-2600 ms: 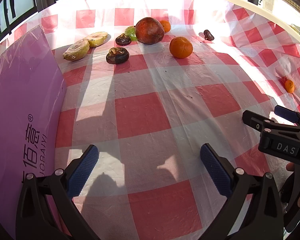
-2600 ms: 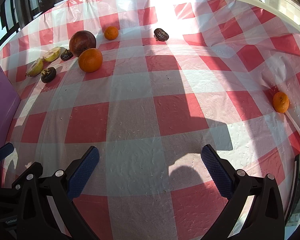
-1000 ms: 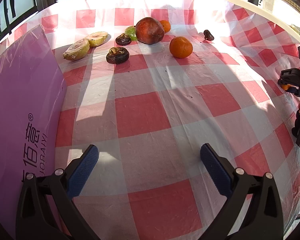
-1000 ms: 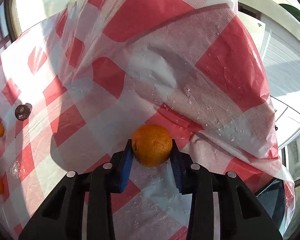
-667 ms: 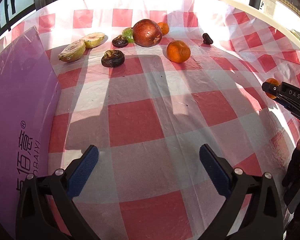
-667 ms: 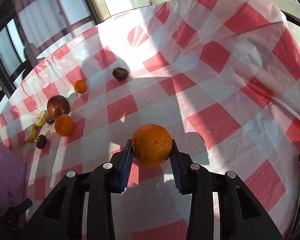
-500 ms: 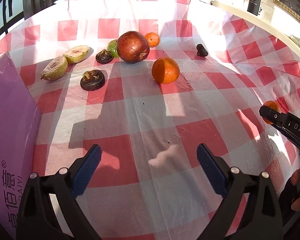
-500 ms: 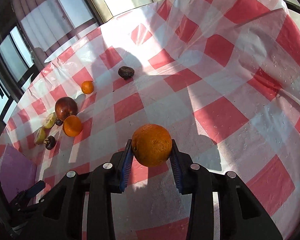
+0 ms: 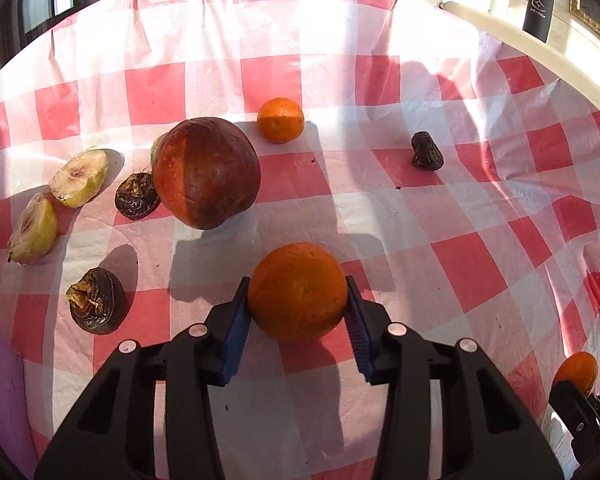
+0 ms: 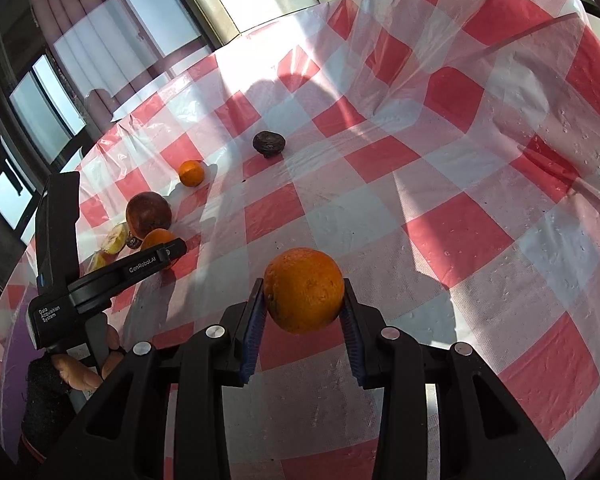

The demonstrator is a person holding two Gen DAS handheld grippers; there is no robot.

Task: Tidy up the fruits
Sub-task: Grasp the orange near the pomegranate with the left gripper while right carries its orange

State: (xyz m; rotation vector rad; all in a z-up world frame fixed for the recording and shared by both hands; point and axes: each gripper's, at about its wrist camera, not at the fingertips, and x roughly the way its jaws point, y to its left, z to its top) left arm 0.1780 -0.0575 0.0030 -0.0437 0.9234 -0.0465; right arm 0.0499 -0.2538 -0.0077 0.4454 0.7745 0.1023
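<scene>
Sunlit red-and-white checked tablecloth covers the whole table. Left gripper has just been closing and now clamps an orange that sits on the cloth; right gripper is clenched on a second orange, carried above the cloth. A straight lift before any sideways move would be wise, because the big red fruit sits just beyond. Cut pear halves and dark shrivelled fruits crowd the left, a small tangerine lies farther back, so a shared spot for the oranges likely suits best.
</scene>
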